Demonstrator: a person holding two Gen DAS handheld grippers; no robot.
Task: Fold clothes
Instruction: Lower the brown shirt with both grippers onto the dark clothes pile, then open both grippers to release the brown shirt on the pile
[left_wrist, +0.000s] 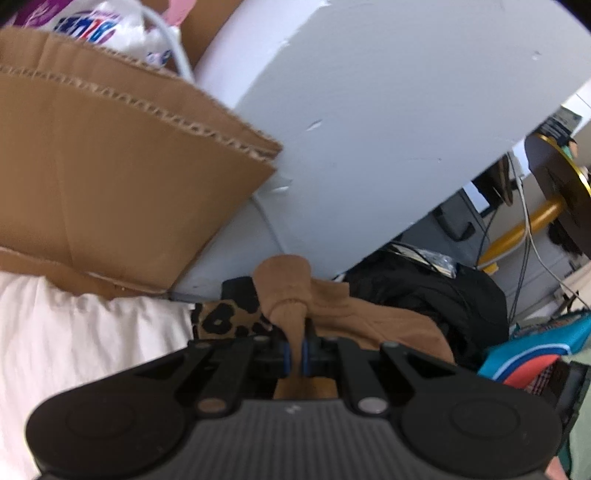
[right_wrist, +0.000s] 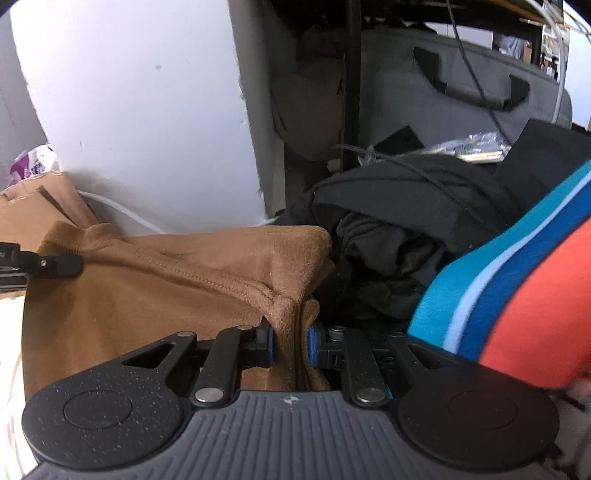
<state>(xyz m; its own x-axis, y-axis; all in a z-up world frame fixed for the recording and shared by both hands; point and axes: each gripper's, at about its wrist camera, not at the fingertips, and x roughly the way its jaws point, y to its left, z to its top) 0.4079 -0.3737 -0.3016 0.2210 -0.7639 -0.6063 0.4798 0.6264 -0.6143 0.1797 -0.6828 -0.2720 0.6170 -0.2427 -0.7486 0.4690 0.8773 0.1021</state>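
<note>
Tan garment (right_wrist: 166, 291), soft brushed fabric with a stitched seam, is held stretched between both grippers, in front of a white wall (right_wrist: 147, 110). Left gripper (left_wrist: 297, 356) is clamped on a bunched fold of it, blue pads nearly together with cloth pinched between. Right gripper (right_wrist: 291, 345) is clamped on a thicker gathered edge, pads pressed on the fabric from both sides. In the left wrist view a cardboard box (left_wrist: 110, 177) stands left, against the wall. Black clothing (right_wrist: 399, 236) lies heaped to the right; a teal, blue and orange striped item (right_wrist: 517, 295) sits nearest the right gripper.
</note>
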